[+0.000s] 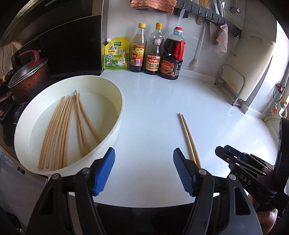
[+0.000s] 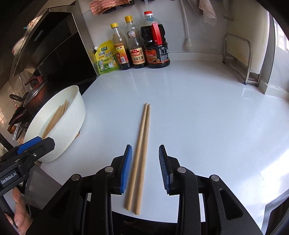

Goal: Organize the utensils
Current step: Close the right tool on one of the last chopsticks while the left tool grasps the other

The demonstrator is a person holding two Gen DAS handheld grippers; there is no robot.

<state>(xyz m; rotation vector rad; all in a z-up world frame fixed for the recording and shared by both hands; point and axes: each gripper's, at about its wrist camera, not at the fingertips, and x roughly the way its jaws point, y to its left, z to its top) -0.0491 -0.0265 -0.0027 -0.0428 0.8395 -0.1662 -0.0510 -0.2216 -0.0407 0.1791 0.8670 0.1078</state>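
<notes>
A: What's hidden from the left wrist?
B: The near ends of the chopstick pair (image 1: 187, 135) vanish behind a blue pad (image 1: 182, 171), and the cloth (image 1: 153, 4) is cut off by the top edge.
A: And from the right wrist?
B: The white basin (image 2: 59, 126) wall hides most of its chopsticks (image 2: 56, 117).

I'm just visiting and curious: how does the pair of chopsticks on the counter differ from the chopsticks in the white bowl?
The pair of chopsticks lies on the bare white counter; the chopsticks in the white bowl lie inside the white bowl. The pair is just two, side by side and touching; the bowl's are many, fanned apart. Both sets look like the same plain, pale wood.
</notes>
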